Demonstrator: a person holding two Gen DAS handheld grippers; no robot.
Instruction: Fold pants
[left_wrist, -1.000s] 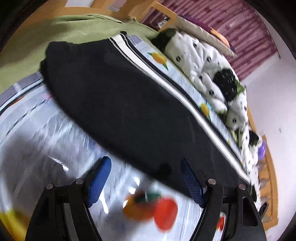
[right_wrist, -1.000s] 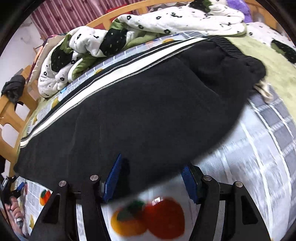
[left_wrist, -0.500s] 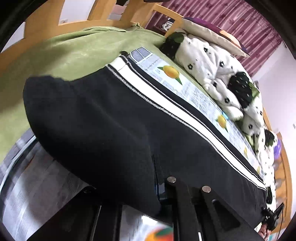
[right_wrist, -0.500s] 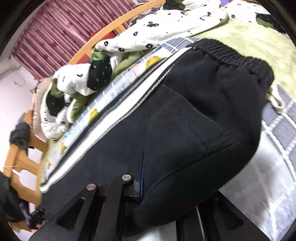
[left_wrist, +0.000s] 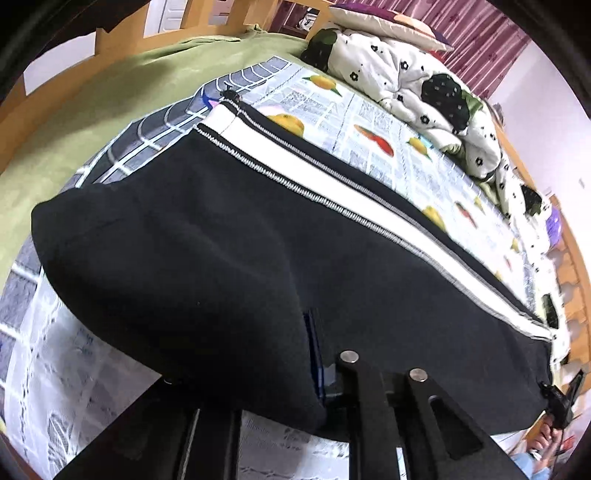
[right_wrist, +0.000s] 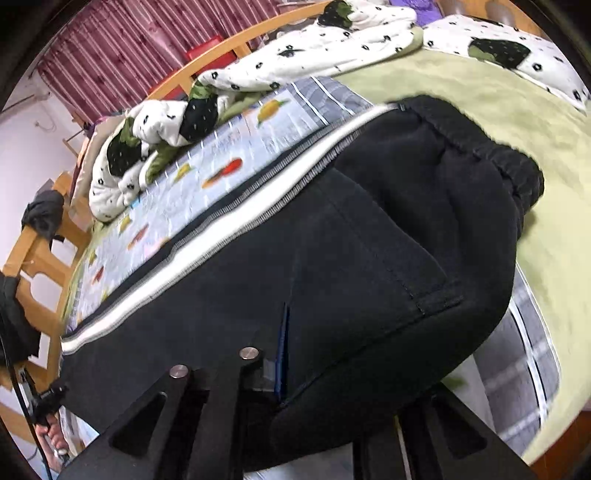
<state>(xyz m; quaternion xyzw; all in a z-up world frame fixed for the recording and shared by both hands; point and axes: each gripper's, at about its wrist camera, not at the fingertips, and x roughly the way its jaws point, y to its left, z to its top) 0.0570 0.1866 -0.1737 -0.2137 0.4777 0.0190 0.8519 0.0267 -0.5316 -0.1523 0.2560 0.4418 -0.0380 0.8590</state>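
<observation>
Both the left tongs (left_wrist: 314, 369) and right tongs (right_wrist: 284, 354) are clamped on the near edge of the pants (left_wrist: 229, 258), lifting it off the bed (left_wrist: 388, 155).

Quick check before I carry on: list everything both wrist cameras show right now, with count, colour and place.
pants: one, black with a white side stripe, lying along the bed, near edge pinched by both grippers
fruit-print sheet: one, pale, under the pants
blanket: one, green, at the end of the bed
quilt: one, white with black flowers, bunched at the far side
bed frame: one, wooden, around the bed
curtain: one, maroon, behind the bed
left gripper: black, shut on the pants
right gripper: black, shut on the pants
</observation>
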